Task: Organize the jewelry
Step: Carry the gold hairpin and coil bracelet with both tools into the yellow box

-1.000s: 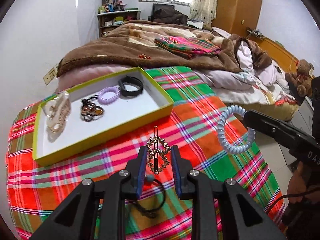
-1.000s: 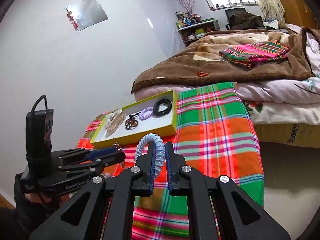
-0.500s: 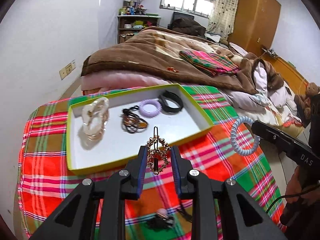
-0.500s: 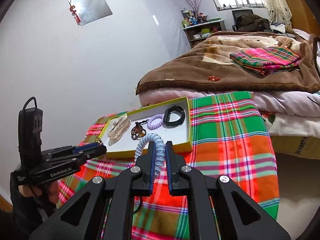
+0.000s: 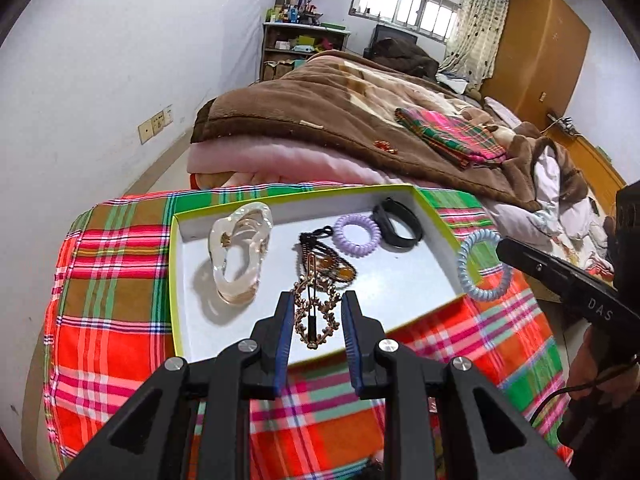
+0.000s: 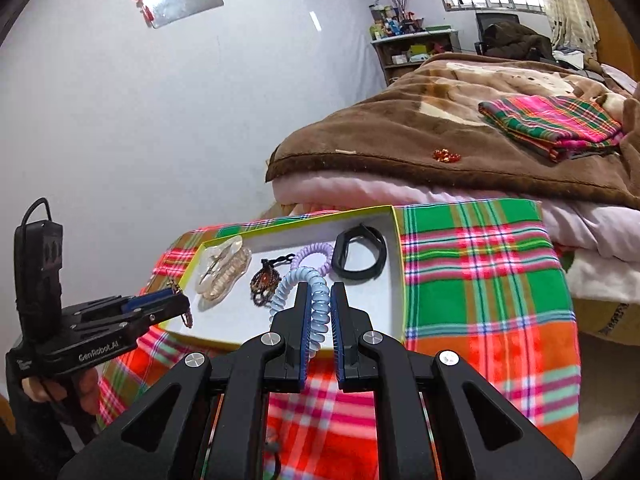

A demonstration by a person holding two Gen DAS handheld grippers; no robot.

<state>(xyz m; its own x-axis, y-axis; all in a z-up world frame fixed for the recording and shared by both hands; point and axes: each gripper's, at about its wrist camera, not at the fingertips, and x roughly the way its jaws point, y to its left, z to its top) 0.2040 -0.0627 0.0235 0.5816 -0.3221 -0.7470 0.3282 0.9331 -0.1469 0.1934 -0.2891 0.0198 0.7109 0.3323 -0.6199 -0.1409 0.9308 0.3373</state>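
Jewelry pieces are gathered in a shallow white tray (image 5: 434,264) with a yellow-green rim, set on a red, green and pink plaid cloth (image 5: 112,288) at the foot of a bed. Inside the tray, as seen from the left wrist view, a clear hair claw clip (image 5: 240,254) lies at the left, a dark beaded piece with amber stones (image 5: 326,258) near the middle, a lilac spiral hair tie (image 5: 357,235) behind it, and a black band (image 5: 398,229) just beside the tie at the far right corner. The left gripper (image 5: 316,326) is held above the near part of the tray, its blue pads clamped against the sides of a gold beaded hair clip (image 5: 316,312), which stands upright between them. The right gripper (image 6: 319,322) is closed on a pale blue spiral hair tie (image 6: 316,312); the loop of the tie arcs up and to the left beyond the fingertips, over the near right part of the tray. In the right wrist view the left gripper (image 6: 182,306) is seen at the tray's near left corner with the gold clip hanging from its tip. A brown blanket (image 5: 320,120) and a folded plaid cloth (image 5: 452,136) are visible on the bed behind.
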